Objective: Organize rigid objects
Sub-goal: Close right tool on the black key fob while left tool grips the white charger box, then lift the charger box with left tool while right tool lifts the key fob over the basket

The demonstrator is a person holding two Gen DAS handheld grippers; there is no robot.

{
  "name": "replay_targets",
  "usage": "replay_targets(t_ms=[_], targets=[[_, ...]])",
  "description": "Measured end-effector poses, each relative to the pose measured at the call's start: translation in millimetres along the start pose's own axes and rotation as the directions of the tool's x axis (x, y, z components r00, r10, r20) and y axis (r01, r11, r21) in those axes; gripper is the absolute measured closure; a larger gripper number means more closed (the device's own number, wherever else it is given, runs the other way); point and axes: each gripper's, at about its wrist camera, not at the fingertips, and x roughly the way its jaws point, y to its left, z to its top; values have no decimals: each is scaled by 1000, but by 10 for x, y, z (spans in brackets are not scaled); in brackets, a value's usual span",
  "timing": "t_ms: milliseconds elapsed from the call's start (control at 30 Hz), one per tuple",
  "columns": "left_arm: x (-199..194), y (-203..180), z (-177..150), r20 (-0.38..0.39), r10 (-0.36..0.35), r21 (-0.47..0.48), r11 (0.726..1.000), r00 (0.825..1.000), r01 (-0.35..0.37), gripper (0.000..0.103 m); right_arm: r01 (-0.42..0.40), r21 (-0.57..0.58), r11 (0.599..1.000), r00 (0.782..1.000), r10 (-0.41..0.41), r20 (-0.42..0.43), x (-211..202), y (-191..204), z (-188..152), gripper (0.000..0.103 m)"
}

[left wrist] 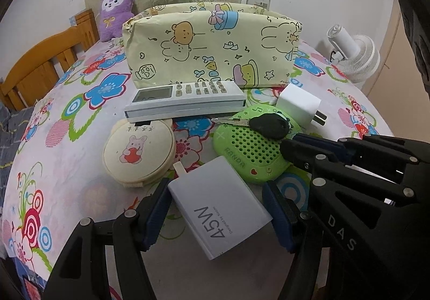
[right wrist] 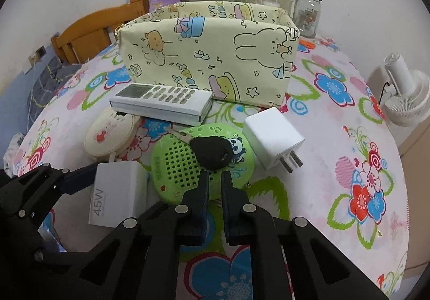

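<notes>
Straddling the grey 45W charger [left wrist: 219, 208] at the lower centre of the left wrist view, the left hand-held gripper [left wrist: 217, 215] stands half open with a pad at each flat side, and whether they press I cannot tell; the block looks stiff, smooth and fairly dense, best pinched across those broad faces. In the right wrist view the right hand-held gripper [right wrist: 214, 179] is closed at mid-frame, its tips at the black key fob [right wrist: 212, 153] lying on the green speaker [right wrist: 201, 162]; whether it nips the fob's edge is unclear, though the fob looks light and hard.

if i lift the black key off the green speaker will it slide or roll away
The black key looks flat and rigid, so it probably won't roll. It lies on the green speaker, whose domed top may let it slide when nudged. It is likely light, and its thin metal blade offers little to grip.
</notes>
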Motion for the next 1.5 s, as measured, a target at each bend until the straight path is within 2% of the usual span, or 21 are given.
replay_targets(t_ms=[100, 133, 200, 267, 333, 700, 733, 767, 833, 1133, 1500], targets=[[-5, 18, -7, -1, 1, -9, 1000, 1000, -1, 33, -6, -6, 1000, 1000, 6, 0, 2, -11, 3, 90], [-9, 27, -5, -2, 1, -9, 1000, 1000, -1, 33, -5, -10, 1000, 1000, 5, 1, 7, -13, 9, 86], [1, 25, 8, -6, 4, -7, 1000, 1000, -4, 33, 4, -21, 1000, 1000, -4, 0, 23, -15, 27, 73], [11, 27, 23, -8, 4, -6, 1000, 1000, -4, 33, 11, -24, 1000, 1000, -10, 5, 36, -31, 56, 56], [22, 38, 44, -10, 2, -8, 1000, 1000, -2, 33, 0, -32, 999, 1000, 0, 10, 54, -44, 89, 53], [71, 45, 111, -22, -12, 0, 1000, 1000, 12, 33, -14, -105, 994, 999, 18, 38, 232, 60, 246, 53], [73, 45, 112, -22, -12, -1, 1000, 1000, 12, 33, -18, -109, 994, 999, 23, 41, 239, 66, 252, 54], [74, 44, 114, -22, -12, 0, 1000, 1000, 12, 33, -24, -113, 993, 999, 29, 43, 239, 73, 253, 63], [77, 42, 119, -21, -13, 2, 1000, 1000, 13, 33, -33, -114, 993, 998, 38, 45, 235, 83, 254, 68], [71, 39, 117, -21, -8, 1, 1000, 1000, 8, 33, -40, -63, 997, 998, 42, 37, 169, 30, 194, 68], [-100, -50, 67, 14, -8, 19, 1000, 1000, 8, 33, -6, -23, 1000, 999, 7, 44, -35, -1, 92, 68]])
